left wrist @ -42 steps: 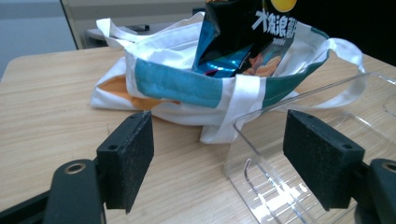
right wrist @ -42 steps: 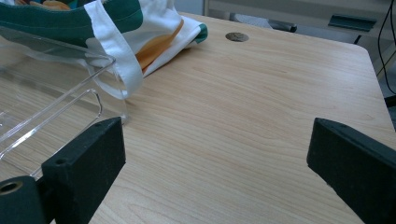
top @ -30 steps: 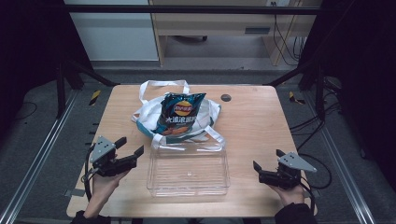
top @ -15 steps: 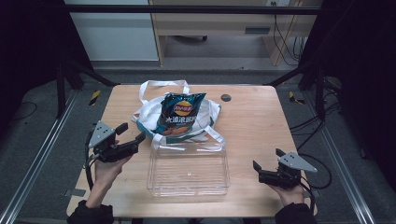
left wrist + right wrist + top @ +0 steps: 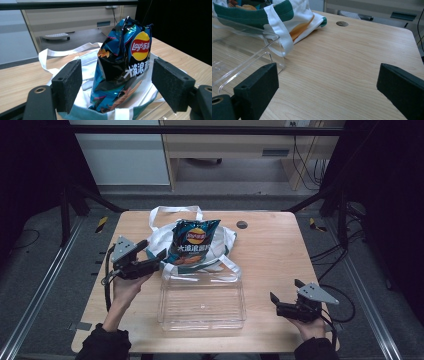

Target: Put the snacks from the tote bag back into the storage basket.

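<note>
A blue bag of crisps (image 5: pixel 192 245) (image 5: pixel 123 65) stands upright inside a white cloth tote bag (image 5: pixel 220 240) (image 5: pixel 82 62) with green trim at the table's middle back. My left gripper (image 5: pixel 154 251) (image 5: pixel 116 85) is open just left of the tote, its jaws either side of the crisp bag without touching it. A clear plastic tray (image 5: pixel 202 302) (image 5: pixel 239 65) lies in front of the tote, empty. My right gripper (image 5: pixel 285 296) (image 5: pixel 327 92) is open low over the table at the front right, nothing between its pads.
The tote's white straps (image 5: pixel 175 211) (image 5: pixel 278 32) lie loose, one draped over the tray's far rim. A small round hole (image 5: pixel 242 224) (image 5: pixel 342 23) sits in the wooden table (image 5: pixel 280 255) behind the tote. Black frame legs stand at both sides.
My left gripper has risen and moved forward and right toward the tote, now framing the crisp bag. The right gripper has stayed in place.
</note>
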The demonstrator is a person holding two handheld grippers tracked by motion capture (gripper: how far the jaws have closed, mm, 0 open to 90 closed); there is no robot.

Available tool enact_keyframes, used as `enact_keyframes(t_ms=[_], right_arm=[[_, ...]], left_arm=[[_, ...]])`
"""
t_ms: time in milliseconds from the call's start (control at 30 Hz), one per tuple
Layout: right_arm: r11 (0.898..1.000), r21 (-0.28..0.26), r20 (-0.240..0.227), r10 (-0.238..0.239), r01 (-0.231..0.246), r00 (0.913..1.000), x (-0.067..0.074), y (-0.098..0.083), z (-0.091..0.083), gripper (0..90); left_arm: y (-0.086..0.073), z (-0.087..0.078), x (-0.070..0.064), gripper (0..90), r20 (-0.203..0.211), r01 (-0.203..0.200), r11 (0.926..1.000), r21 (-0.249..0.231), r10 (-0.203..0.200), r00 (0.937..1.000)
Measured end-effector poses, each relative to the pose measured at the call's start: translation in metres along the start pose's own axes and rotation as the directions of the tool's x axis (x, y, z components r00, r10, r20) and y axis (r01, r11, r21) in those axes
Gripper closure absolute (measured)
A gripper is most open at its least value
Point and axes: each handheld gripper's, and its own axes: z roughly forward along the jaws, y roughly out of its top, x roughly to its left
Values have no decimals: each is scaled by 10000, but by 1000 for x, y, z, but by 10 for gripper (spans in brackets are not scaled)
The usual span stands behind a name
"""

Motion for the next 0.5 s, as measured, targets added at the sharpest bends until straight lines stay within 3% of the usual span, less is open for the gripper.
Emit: enact_keyframes(t_ms=[500], right_arm=[[10000,68,-28,-21,21,10000,0,0,1,42]], left_arm=[[9,32,1,239,2,48,9993,359,-48,10000]])
